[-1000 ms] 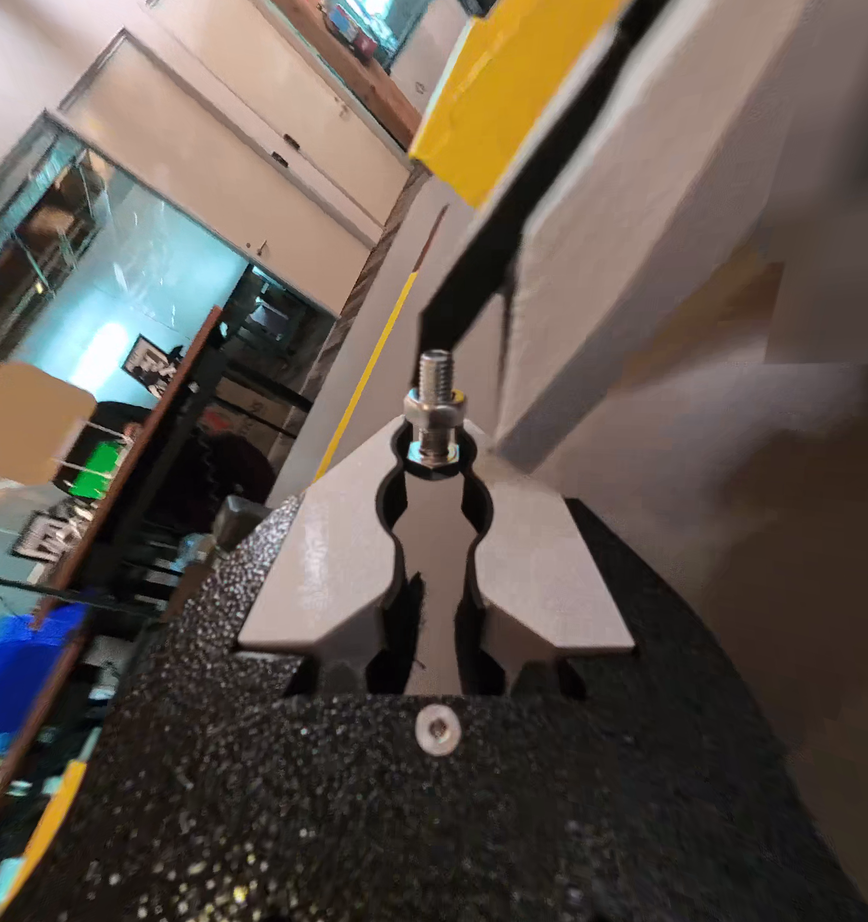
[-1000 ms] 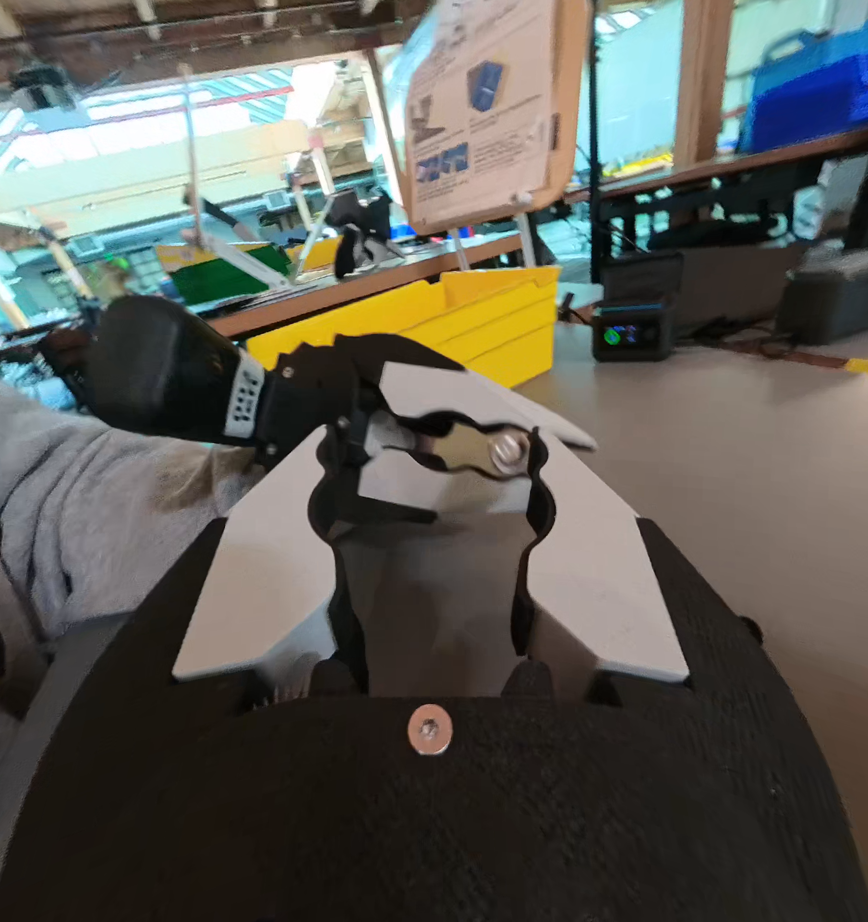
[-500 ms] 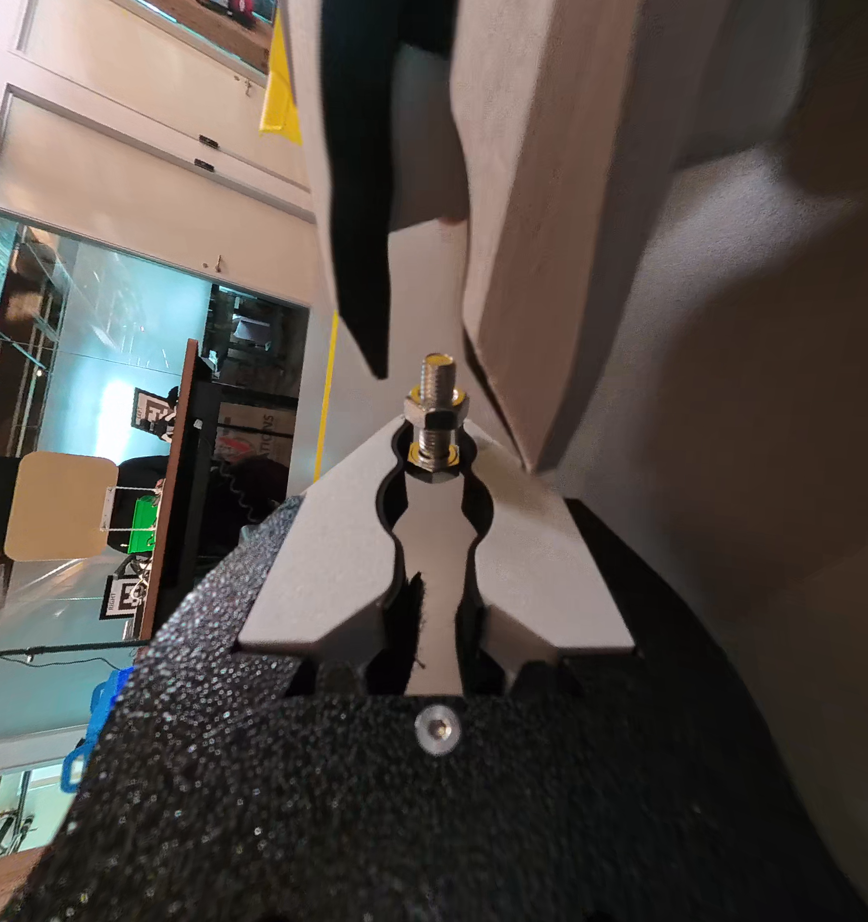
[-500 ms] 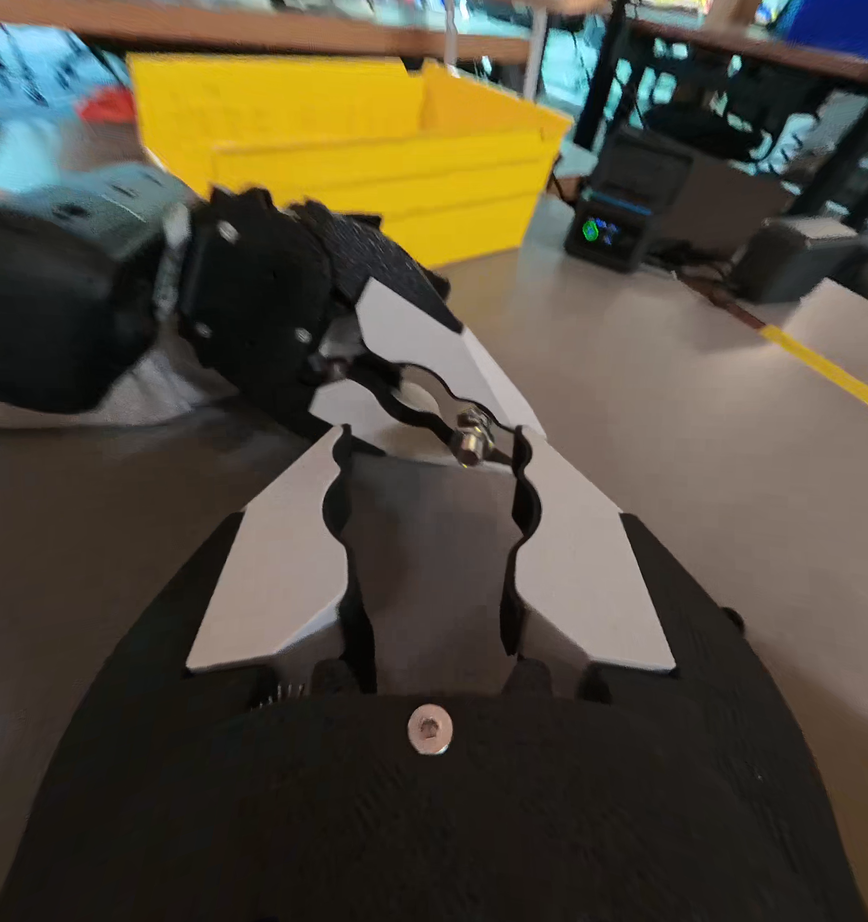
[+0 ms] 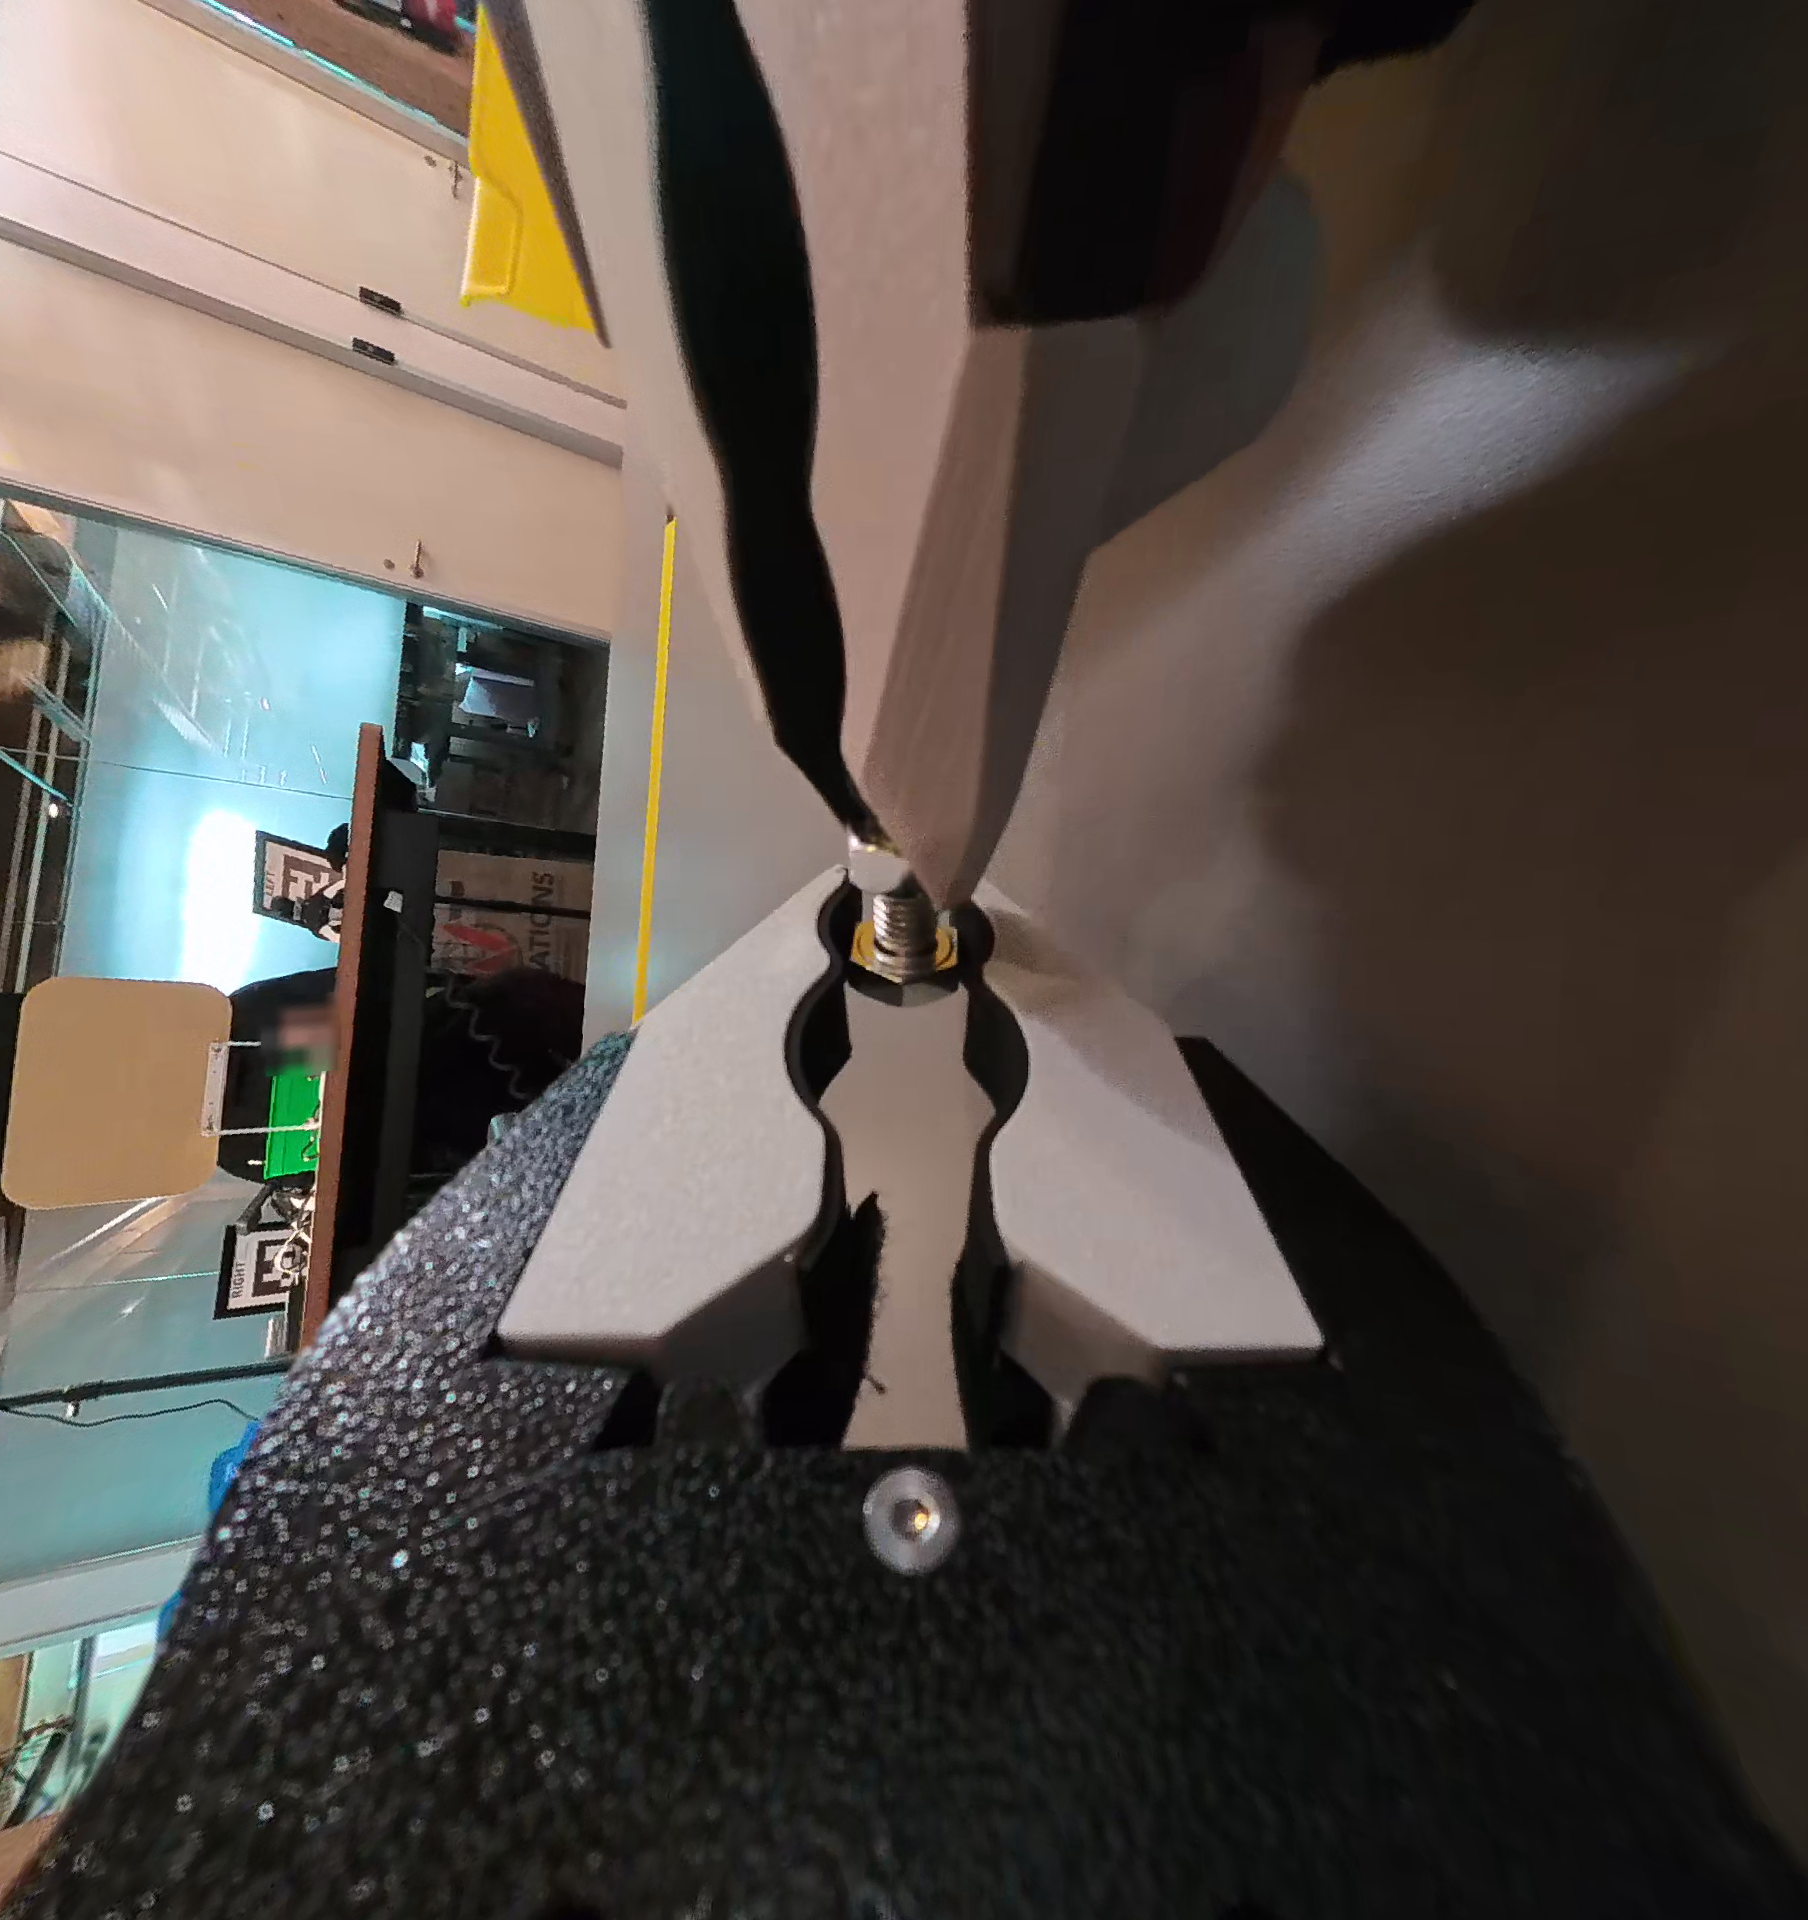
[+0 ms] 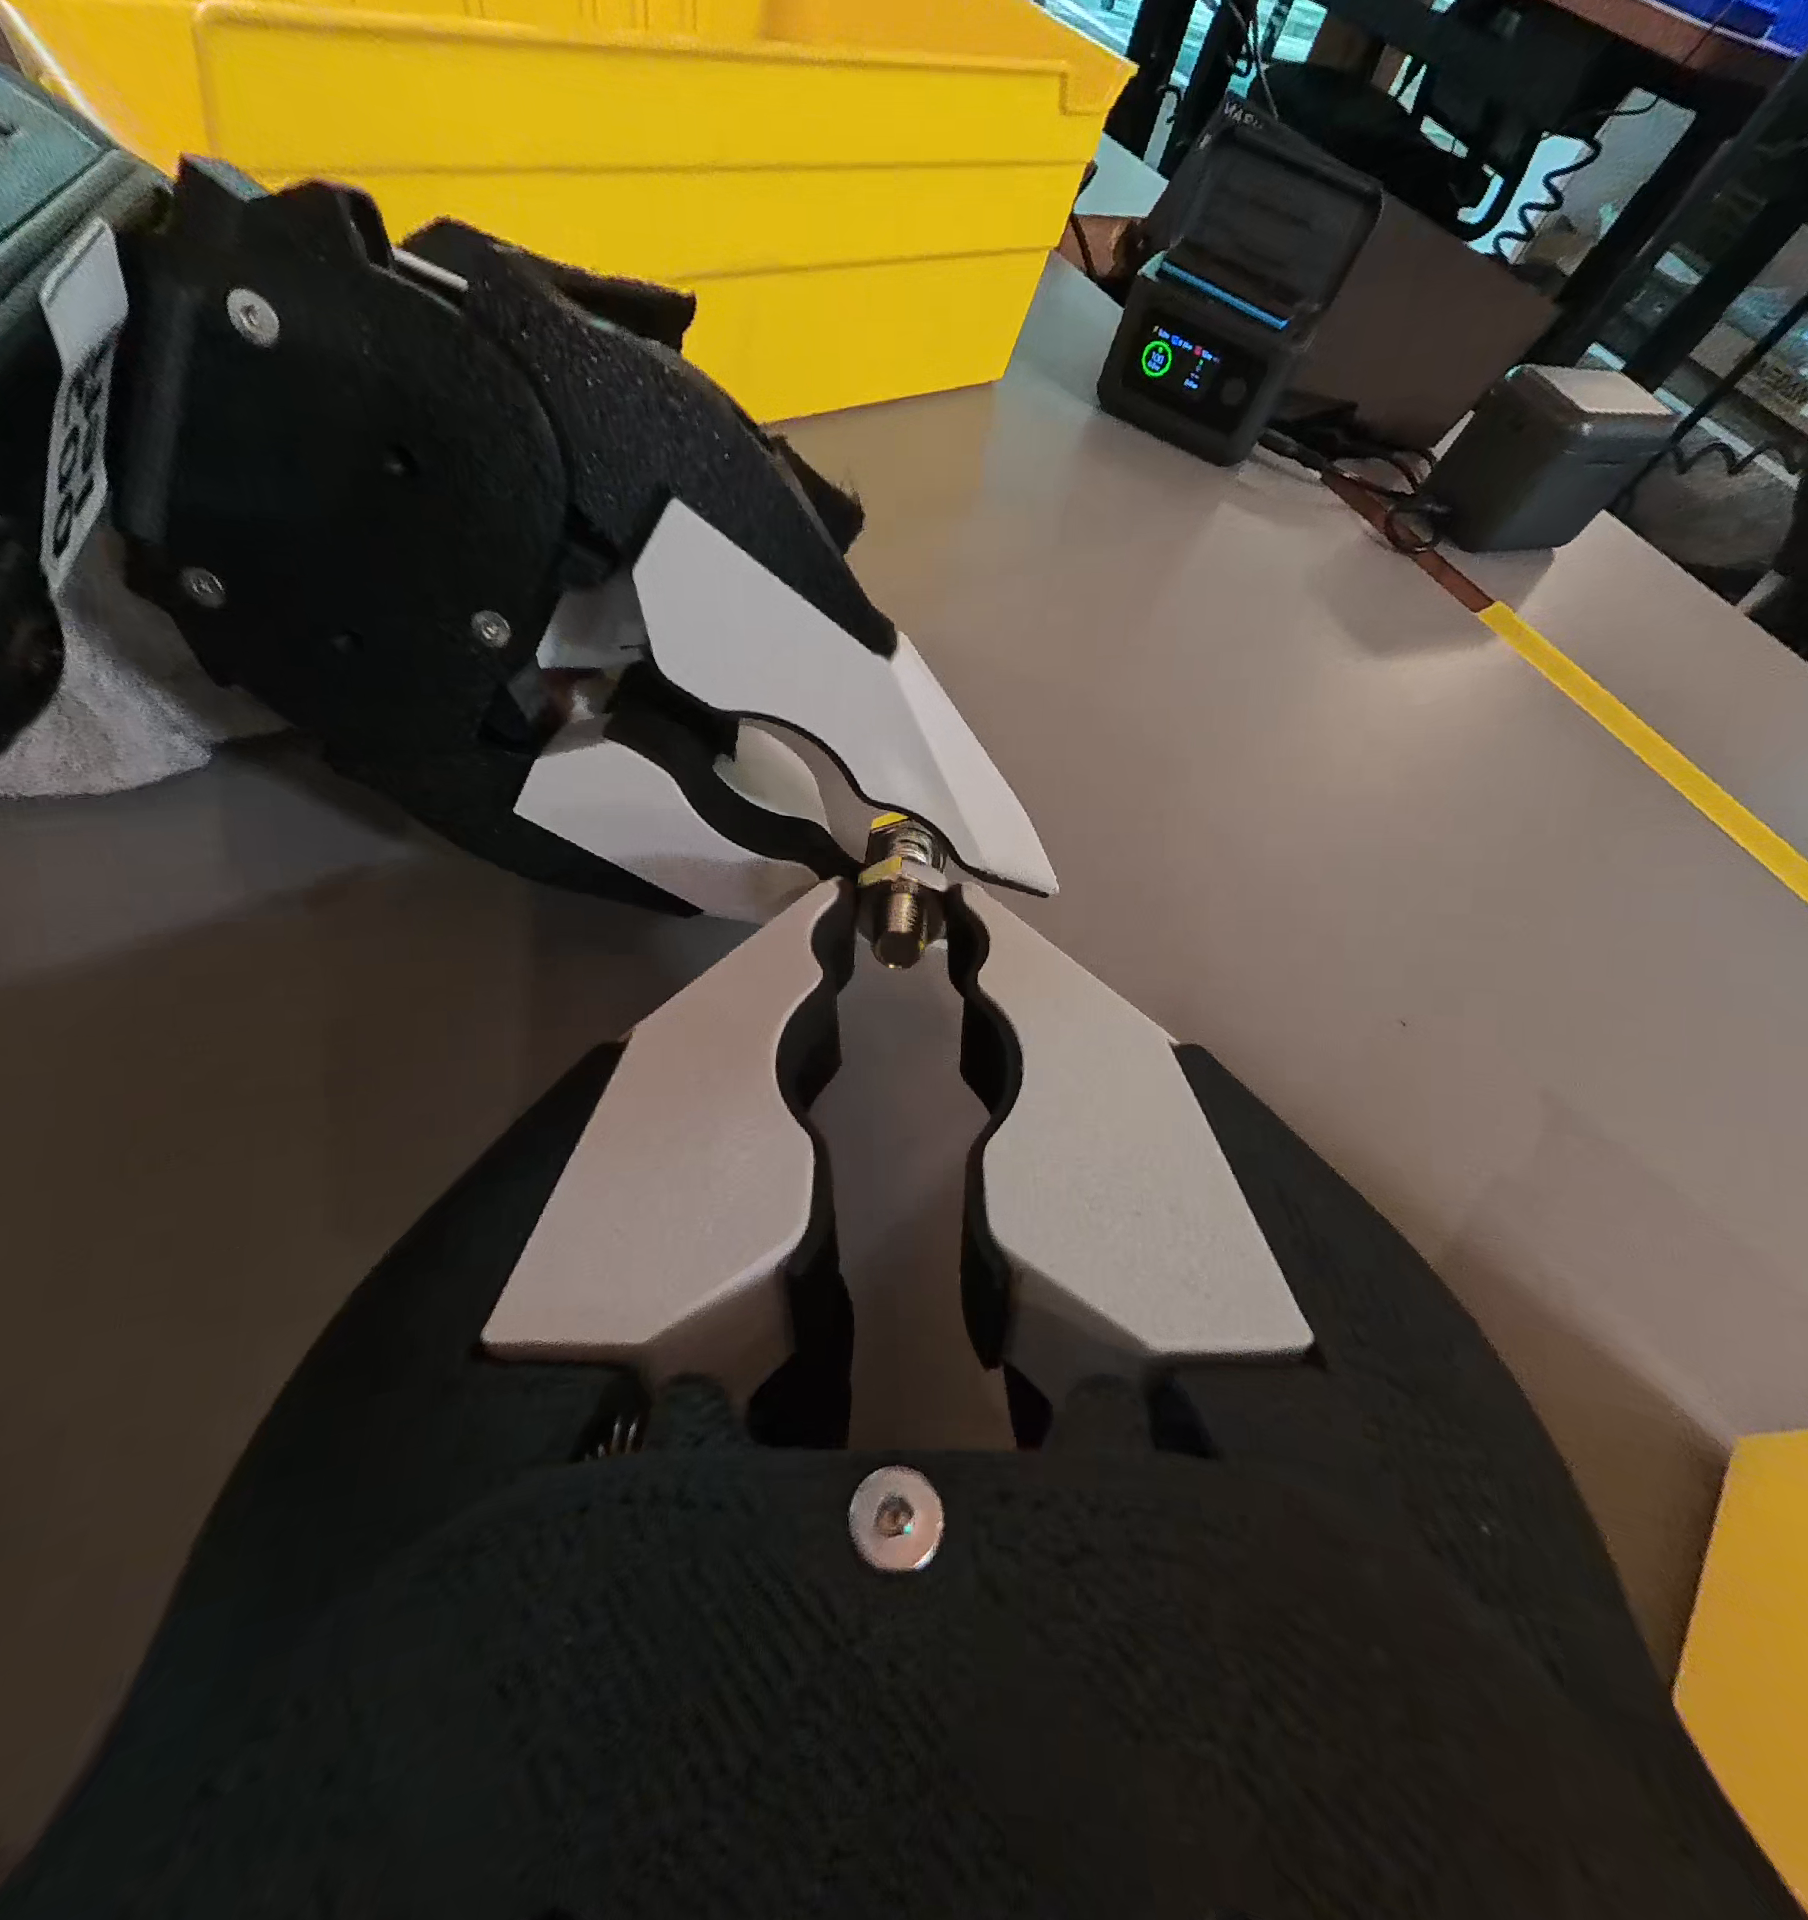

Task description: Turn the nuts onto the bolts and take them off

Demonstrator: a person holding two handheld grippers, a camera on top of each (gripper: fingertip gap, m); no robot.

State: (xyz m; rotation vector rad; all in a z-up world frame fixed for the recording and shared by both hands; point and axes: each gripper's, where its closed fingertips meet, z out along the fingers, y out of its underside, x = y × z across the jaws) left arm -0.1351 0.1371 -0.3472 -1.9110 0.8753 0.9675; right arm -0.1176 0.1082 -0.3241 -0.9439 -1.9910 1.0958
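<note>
My left gripper (image 5: 898, 935) is shut on the head end of a steel bolt (image 5: 894, 920) with a yellow washer, and the threads stick out past its tips. My right gripper (image 6: 895, 896) meets it tip to tip and is shut on the nut (image 6: 912, 881) on that bolt. The bolt's threaded end (image 6: 898, 935) points back between my right fingers. In the left wrist view the right gripper (image 5: 884, 842) comes down from above and hides the nut. In the right wrist view the left gripper (image 6: 915, 844) reaches in from the left, just above the grey table (image 6: 1295, 831).
A large yellow bin (image 6: 619, 156) stands behind the left gripper. A black device with a small lit screen (image 6: 1212, 353) and a grey box (image 6: 1544, 457) sit at the back right. A yellow tape line (image 6: 1658, 769) crosses the table. Another yellow bin corner (image 6: 1773, 1662) is at lower right. Both grippers' tips are close together, under 4 cm apart.
My right gripper was open and apart from the bolt. It has moved in onto the bolt's end and closed on the nut. My left gripper has kept its hold.
</note>
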